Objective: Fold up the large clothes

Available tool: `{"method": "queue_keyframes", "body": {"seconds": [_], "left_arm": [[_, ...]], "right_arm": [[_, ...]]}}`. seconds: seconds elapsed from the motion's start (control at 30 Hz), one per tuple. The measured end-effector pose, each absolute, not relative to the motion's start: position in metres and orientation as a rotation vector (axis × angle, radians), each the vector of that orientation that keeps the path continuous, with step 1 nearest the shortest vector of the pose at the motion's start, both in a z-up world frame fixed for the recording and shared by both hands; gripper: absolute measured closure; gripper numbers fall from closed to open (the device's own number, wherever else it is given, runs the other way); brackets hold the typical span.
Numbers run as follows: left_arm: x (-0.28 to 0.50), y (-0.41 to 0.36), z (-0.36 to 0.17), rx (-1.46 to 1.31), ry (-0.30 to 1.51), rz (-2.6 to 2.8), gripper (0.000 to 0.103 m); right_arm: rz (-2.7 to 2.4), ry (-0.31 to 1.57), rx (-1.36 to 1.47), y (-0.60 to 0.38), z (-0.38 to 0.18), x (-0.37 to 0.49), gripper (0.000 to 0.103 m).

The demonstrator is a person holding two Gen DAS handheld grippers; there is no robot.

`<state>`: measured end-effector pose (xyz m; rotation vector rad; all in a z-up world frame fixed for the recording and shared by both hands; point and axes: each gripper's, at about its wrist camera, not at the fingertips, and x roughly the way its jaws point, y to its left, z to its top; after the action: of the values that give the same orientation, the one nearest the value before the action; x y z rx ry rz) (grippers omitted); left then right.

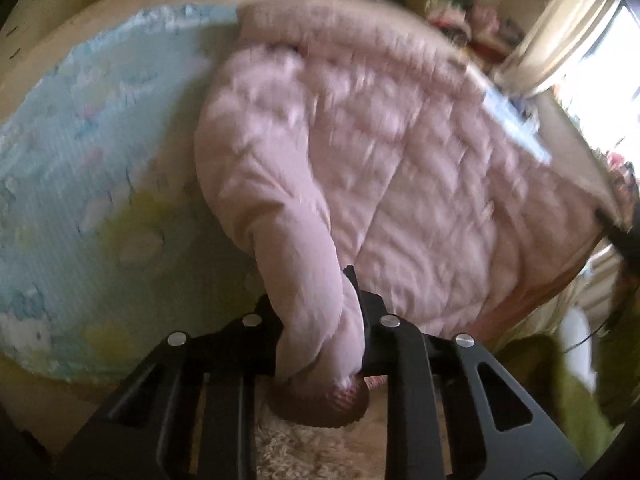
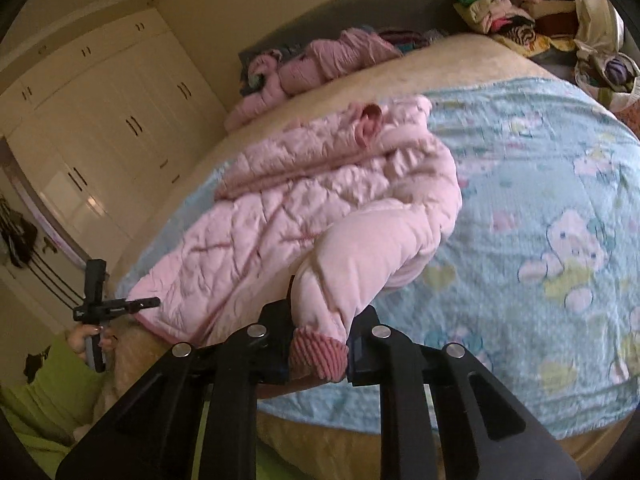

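pink quilted jacket [image 2: 304, 184] on blue cartoon blanket [image 2: 540, 200], a sleeve clenched in each tongs, left [image 1: 320, 320] and right [image 2: 320, 332]

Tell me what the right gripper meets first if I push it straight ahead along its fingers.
The right gripper is shut on the cuff, so it would push into that sleeve first, then probably the pink jacket body lying on the blue blanket; depth is unclear.
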<state>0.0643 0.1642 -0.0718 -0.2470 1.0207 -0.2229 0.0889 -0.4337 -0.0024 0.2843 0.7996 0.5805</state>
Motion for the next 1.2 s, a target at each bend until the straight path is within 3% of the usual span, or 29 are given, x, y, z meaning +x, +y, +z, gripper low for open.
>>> {"method": "queue_keyframes", "body": {"seconds": [0.3, 1.2], "left_arm": [[0.085, 0.166, -0.01, -0.279, 0.842, -0.214, 0.09], [0.164, 0.174, 0.074, -0.268, 0.602, -0.112, 0.09]], "right_arm": [[0.593, 0.684, 0.314, -0.432, 0.029, 0.107, 0.087], [0.514, 0.502, 0.348, -0.431, 0.101, 0.21, 0.088]]}}
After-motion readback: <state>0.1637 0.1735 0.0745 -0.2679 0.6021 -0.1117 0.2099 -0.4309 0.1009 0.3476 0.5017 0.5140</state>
